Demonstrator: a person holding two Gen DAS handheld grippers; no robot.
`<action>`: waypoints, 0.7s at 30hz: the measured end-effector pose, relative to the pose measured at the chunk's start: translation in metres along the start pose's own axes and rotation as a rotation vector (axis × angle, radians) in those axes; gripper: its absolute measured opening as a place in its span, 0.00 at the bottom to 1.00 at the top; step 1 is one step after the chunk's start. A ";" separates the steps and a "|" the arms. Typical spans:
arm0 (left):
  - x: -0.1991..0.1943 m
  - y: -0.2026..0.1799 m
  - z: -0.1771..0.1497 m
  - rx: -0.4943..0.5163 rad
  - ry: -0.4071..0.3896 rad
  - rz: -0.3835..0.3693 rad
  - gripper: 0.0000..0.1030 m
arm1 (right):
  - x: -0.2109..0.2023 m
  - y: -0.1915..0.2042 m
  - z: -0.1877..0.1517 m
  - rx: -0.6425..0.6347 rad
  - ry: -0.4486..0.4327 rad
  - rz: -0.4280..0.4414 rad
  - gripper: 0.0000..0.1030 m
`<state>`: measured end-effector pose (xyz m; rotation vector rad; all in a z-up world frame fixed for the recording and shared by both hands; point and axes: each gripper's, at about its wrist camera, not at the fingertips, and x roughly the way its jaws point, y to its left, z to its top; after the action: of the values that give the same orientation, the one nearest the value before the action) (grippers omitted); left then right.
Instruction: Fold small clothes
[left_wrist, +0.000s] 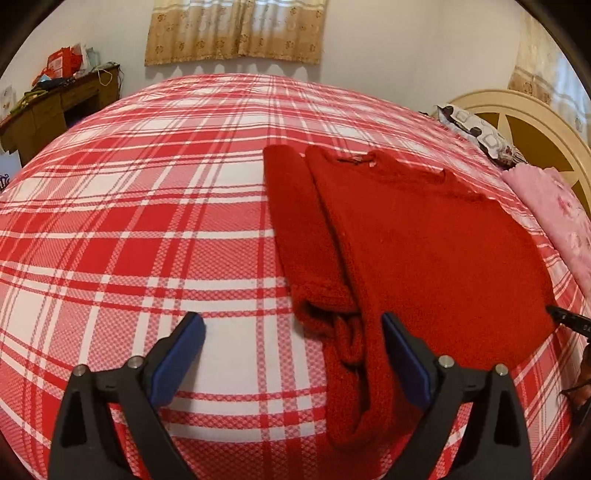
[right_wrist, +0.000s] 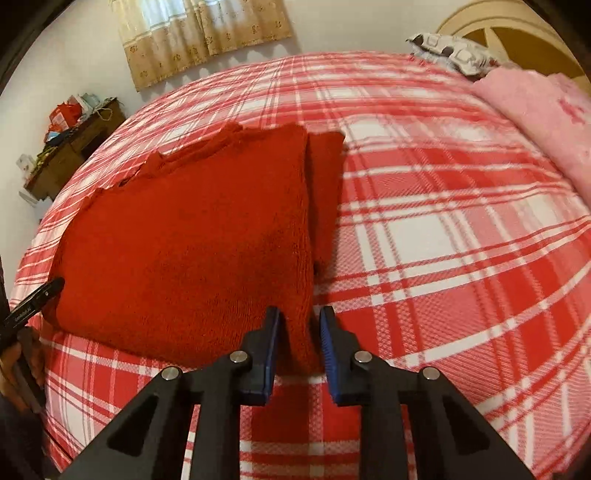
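Left wrist view: shows the red sweater lying flat on the plaid bedspread, neckline at the far end, hem toward the camera. Shows one sleeve folded alongside the body, its cuff bunched in loose rolls at the near end. Finds the left gripper spread wide and empty, one pad above bare bedspread, the other above the sleeve edge, pressing on nothing. Looks like a thick, soft, limp knit: light enough to lift by an edge, but likely to sag and stretch if raised by one point. Suggests taking the near hem corner or the doubled cuff, where the layers give the pads some bulk.

Right wrist view: looks along the other side of the red sweater, with the second sleeve laid straight beside the body. Finds the right gripper drawn narrow on the near hem corner, fabric filling the gap between the pads, apparently gripped. Seems a fuzzy, grippy surface, unlikely to slip, though a shallow bite on a single layer could pull free. Calls for a matching hold on the opposite corner before any lift.
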<state>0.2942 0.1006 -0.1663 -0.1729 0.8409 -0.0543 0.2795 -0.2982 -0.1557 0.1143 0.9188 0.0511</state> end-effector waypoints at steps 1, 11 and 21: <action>-0.001 0.003 -0.001 -0.007 -0.002 -0.006 0.95 | -0.009 0.004 0.003 -0.003 -0.038 -0.018 0.22; -0.001 0.004 -0.002 -0.016 -0.002 0.002 1.00 | 0.009 0.097 0.032 -0.194 -0.077 0.114 0.53; -0.003 0.005 -0.004 -0.024 -0.004 -0.002 1.00 | 0.031 0.121 -0.010 -0.255 -0.074 0.047 0.62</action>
<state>0.2895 0.1051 -0.1676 -0.1963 0.8375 -0.0460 0.2913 -0.1748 -0.1720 -0.0986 0.8285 0.2054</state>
